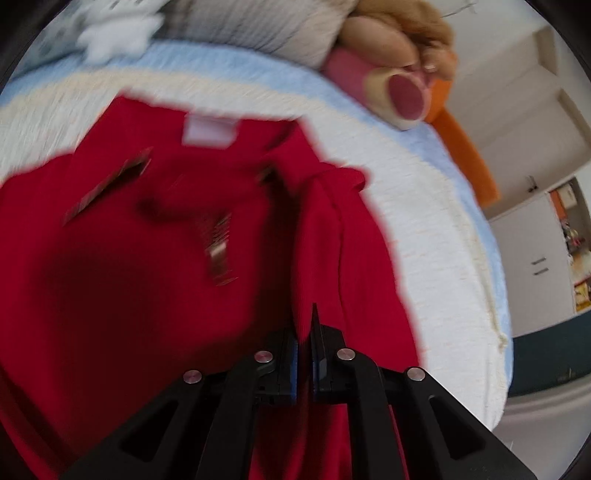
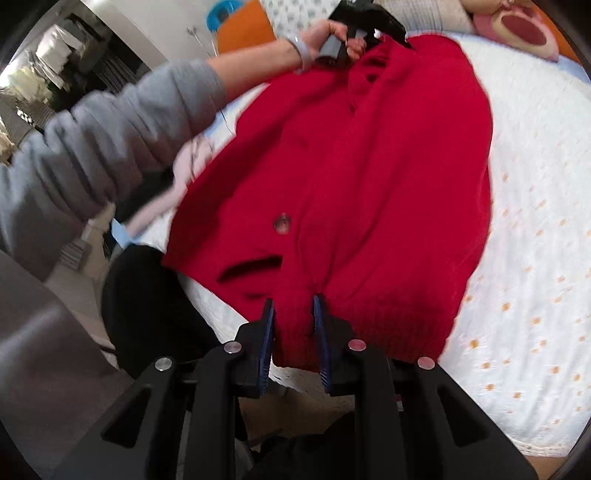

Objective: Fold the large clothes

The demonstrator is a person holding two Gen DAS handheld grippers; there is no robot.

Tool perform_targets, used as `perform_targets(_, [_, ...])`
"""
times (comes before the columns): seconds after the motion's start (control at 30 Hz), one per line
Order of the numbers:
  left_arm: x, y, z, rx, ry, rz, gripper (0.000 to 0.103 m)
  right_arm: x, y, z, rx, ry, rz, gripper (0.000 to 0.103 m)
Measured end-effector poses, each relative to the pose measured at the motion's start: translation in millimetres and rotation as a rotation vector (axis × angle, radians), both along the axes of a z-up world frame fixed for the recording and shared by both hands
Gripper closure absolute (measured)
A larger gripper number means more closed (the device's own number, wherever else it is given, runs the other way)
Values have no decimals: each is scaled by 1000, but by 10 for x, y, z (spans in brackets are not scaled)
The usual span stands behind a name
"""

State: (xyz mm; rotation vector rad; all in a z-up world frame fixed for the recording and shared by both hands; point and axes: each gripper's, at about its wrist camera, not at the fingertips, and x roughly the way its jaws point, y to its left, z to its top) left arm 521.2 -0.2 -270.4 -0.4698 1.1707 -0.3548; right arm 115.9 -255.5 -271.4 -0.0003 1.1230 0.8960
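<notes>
A red knitted cardigan (image 2: pixel 369 177) with buttons lies spread on a white bedspread (image 2: pixel 535 221). My right gripper (image 2: pixel 293 314) is shut on a bunch of its ribbed hem at the near edge of the bed. In the left wrist view the cardigan (image 1: pixel 147 258) fills the frame, blurred, with its white neck label (image 1: pixel 208 131) at the top. My left gripper (image 1: pixel 304 325) is shut on a fold of the red knit near the collar. The right wrist view shows a hand (image 2: pixel 328 40) holding the left gripper at the cardigan's far end.
A grey-sleeved arm (image 2: pixel 110 136) reaches across the left of the bed. Plush toys (image 1: pixel 388 55) and a grey pillow (image 1: pixel 266 29) lie at the head of the bed. A pale blue sheet (image 1: pixel 406 122) borders the bedspread. White cupboards (image 1: pixel 532 266) stand beyond the bed's right edge.
</notes>
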Motion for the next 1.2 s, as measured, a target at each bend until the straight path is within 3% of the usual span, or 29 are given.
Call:
perform_targets(0.1, [-29, 103, -136, -75, -25, 33, 90, -7, 25, -84, -23, 6, 13, 80])
perform_targets(0.17, [-52, 118, -70, -56, -29, 45, 85, -27, 31, -35, -22, 0, 28, 75])
perform_targets(0.2, [-77, 120, -11, -30, -39, 45, 78, -50, 25, 4, -24, 3, 52, 62])
perform_targets(0.23, [-118, 107, 78, 2, -50, 43, 62, -80, 12, 40, -9, 2, 64, 49])
perform_targets(0.3, [-280, 53, 356, 65, -116, 8, 49, -147, -11, 187, 36, -14, 81, 31])
perform_targets(0.37, [-523, -36, 611, 80, -191, -66, 47, -200, -73, 336, 75, -43, 82, 31])
perform_targets(0.47, [-979, -246, 833, 42, -257, -208, 45, -197, -161, 487, 152, -73, 42, 32])
perform_targets(0.57, [-1205, -445, 701, 59, -224, -274, 45, -144, -144, 356, 143, -56, -2, 41])
perform_targets(0.6, [-1225, -516, 567, 99, -187, -285, 45, -113, -111, 233, 122, -30, -16, 41])
perform_targets(0.67, [-1181, -574, 240, 215, -104, -265, 45, -76, -43, 51, 72, -4, -28, 42])
perform_targets(0.77, [-1249, -533, 127, 200, -111, -233, 45, -118, 40, 36, 36, -33, -41, 41])
perform_targets(0.87, [-1426, -333, 356, 99, -113, -186, 45, -263, 105, 434, 47, -177, -35, 38])
perform_targets(1.0, [-1930, 167, 872, 102, -213, -106, 22, -467, 643, 783, 86, -348, 80, 12])
perform_targets(1.1, [-2425, 681, 1100, 84, -233, -2, 14, -597, 1206, 704, 69, -392, 197, 13])
perform_targets(1.2, [-2841, 1029, 1121, 52, -241, 65, 10, -801, 1815, 415, -6, -461, 340, 14])
